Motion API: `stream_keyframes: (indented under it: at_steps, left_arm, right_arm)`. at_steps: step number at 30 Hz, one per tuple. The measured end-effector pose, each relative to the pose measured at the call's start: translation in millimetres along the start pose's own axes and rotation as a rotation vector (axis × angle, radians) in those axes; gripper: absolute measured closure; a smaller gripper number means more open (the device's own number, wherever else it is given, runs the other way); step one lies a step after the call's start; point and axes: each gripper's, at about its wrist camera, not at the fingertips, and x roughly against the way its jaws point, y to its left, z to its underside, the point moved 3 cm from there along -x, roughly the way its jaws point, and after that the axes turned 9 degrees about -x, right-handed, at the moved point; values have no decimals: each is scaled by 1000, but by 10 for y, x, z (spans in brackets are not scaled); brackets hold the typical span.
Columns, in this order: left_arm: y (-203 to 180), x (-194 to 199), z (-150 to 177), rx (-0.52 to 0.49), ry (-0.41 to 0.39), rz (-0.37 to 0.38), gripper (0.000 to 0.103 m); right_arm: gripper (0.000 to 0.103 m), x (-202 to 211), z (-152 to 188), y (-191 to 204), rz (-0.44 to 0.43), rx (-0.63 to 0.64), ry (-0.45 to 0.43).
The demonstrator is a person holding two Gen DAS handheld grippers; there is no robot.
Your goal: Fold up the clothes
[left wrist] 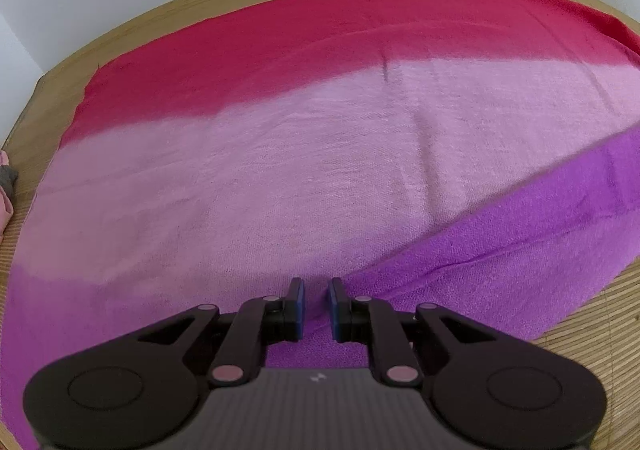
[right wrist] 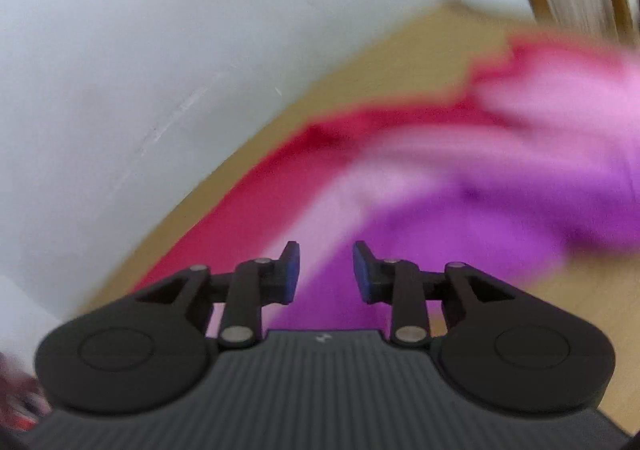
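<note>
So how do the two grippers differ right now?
The left gripper has its jaws nearly together, seemingly pinching the purple edge of the towel; the right gripper has them wider apart, with nothing between. The left view is sharp, the right blurred. Both are black with blue pads.

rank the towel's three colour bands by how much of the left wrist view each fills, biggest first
1. light pink band, the middle stripe, clearly largest
2. red band and purple band: too close to rank; the purple lies nearer the camera and the left gripper hides part of it
</note>
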Motion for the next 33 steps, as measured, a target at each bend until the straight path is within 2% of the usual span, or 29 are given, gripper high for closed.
stream_keyframes:
  at_steps: [2, 4, 9, 12, 18, 21, 24, 25, 27, 28, 33]
  left_arm:
    - [-2, -6, 1, -9, -1, -1, 89]
    - [-4, -6, 5, -17, 0, -1, 89]
    - [-4, 1, 16, -27, -3, 1, 89]
    - [3, 10, 17, -23, -6, 2, 89]
    - [14, 6, 18, -16, -13, 7, 89]
    - [11, 8, 33, -22, -17, 9, 89]
    - [12, 10, 39, -29, -19, 10, 89]
    - [12, 9, 40, -32, -18, 10, 89]
    - [9, 6, 37, -42, -18, 8, 88]
    - [5, 7, 40, -48, -20, 5, 88]
    - [-7, 77, 69, -54, -48, 10, 86]
  right_arm:
    - [69, -58, 116, -225, 41, -59, 47]
    - [69, -131, 182, -334, 42, -94, 67]
    - [69, -172, 133, -375, -26, -199, 9]
    - [69, -177, 63, -300, -50, -183, -18]
    - [69, -237, 10, -334, -45, -156, -7]
    - [69, -219, 38, -339, -33, -139, 2]
    - [70, -319, 51, -244, 1, -66, -10]
    - [72, -346, 53, -195, 12, -39, -21]
    - [93, -409, 54, -110, 29, 8, -55]
    - [99, -420, 50, -69, 36, 27, -73]
    - [99, -227, -19, 58, 9, 33, -141]
